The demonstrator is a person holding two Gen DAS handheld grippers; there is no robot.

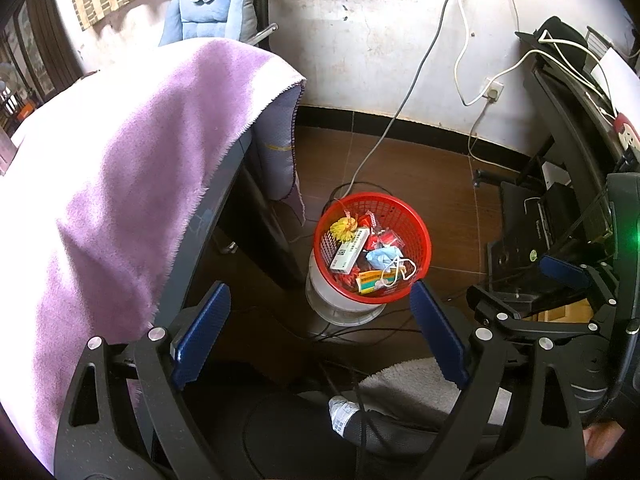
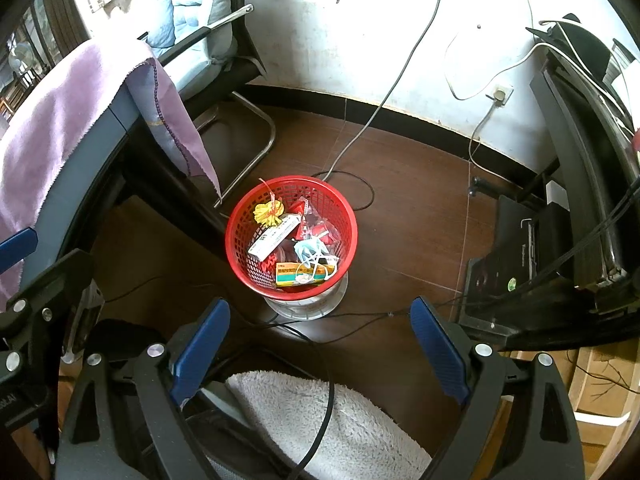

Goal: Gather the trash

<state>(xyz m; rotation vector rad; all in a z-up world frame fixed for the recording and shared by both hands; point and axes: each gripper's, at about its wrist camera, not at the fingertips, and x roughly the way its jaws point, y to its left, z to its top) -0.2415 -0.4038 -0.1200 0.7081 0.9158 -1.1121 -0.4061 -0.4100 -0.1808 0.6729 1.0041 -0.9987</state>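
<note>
Blue-padded fingers of the left gripper [image 1: 320,336] stand wide apart with nothing between them, held above the floor; the right gripper [image 2: 320,352] is likewise spread and empty. Each gripper shows at the edge of the other's view.

Below the fingers lies a grey fleecy cushion [image 2: 320,420] with a black cable [image 2: 328,408] running across it. Beyond is a floor [image 2: 420,220] of dark brown tiles, crossed by thin black wires. A grey cable [image 1: 400,108] drops down the scuffed white wall [image 1: 360,40] to the floor, and white leads run to a wall socket [image 1: 493,90]. To the left, a table [image 2: 80,148] is draped with a purple cloth [image 1: 120,160]; behind it stands a chair with a pale blue cushion [image 2: 192,4]. To the right is a black stand [image 2: 568,140] with dark equipment beneath.

Red mesh trash basket [image 1: 373,246] sits on a white round base [image 1: 340,304] on the floor, ahead of both grippers and well apart from them. Inside are a white carton [image 1: 348,252], a yellow tassel [image 1: 342,230], a pale blue face mask [image 1: 383,258], a yellow-green box [image 1: 370,280] and red wrappers [image 1: 386,238].
</note>
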